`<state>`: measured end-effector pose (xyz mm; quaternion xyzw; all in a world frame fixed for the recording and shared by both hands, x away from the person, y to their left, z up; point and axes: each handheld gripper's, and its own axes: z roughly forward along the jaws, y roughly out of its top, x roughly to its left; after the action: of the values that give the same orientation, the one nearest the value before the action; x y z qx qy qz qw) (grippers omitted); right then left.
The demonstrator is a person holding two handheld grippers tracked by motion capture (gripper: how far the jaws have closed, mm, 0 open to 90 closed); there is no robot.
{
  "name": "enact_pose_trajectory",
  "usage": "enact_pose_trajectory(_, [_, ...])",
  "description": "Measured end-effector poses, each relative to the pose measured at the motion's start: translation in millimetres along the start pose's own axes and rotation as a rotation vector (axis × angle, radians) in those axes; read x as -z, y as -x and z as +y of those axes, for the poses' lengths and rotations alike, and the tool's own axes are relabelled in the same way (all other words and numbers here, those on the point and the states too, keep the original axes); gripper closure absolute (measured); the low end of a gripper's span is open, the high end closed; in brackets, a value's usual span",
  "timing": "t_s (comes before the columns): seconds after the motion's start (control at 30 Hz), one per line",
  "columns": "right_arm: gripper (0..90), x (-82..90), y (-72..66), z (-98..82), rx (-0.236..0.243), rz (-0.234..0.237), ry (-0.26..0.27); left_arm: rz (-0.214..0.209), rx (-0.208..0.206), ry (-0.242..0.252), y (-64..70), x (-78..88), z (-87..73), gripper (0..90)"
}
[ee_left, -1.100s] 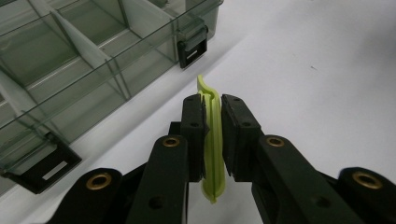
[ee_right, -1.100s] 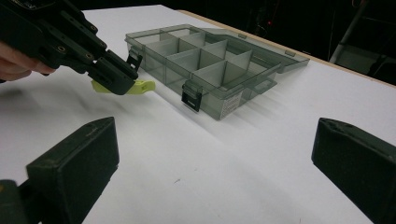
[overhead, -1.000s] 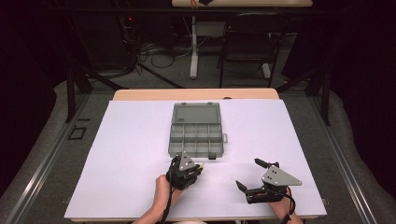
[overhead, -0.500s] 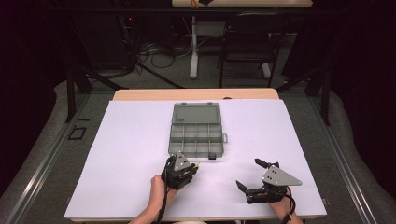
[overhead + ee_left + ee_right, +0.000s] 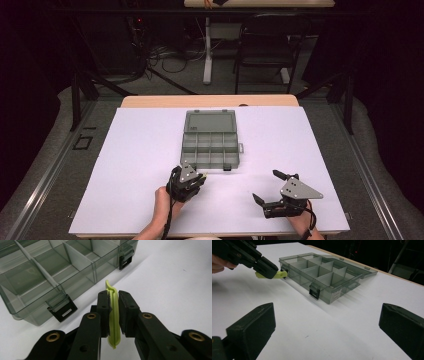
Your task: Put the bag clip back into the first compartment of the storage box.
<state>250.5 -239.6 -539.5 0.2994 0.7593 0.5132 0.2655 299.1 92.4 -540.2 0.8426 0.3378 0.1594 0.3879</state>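
Observation:
A smoky clear organiser box (image 5: 209, 142) lies open at the table's middle, its lid (image 5: 210, 121) folded back and its compartments (image 5: 45, 272) bare. My left gripper (image 5: 196, 178) hovers just before the box's near edge, shut on a thin lime-green plastic piece (image 5: 113, 315) that stands on edge between the pads and pokes out past them toward the box wall. In the right gripper view that green piece (image 5: 276, 274) sits beside the box's near latch. My right gripper (image 5: 266, 186) rests at the front right, jaws wide open, nothing between them.
Two black latches (image 5: 62, 311) hang on the box's near wall. White sheet (image 5: 125, 165) covers the table, with a wooden strip at the far edge. A chair and cables stand on the dark floor beyond.
The left gripper with the green piece has shifted slightly left and a little nearer the front, then edged back toward the box. The right gripper has kept still.

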Motion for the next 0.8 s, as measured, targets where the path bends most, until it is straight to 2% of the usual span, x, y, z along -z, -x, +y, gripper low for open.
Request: enact_pose_trajectory(0.8, [0.3, -0.6, 0.0, 0.0, 0.003, 0.0, -0.003, 0.048, 0.015, 0.009, -19.3, 19.1, -9.6, 79.9])
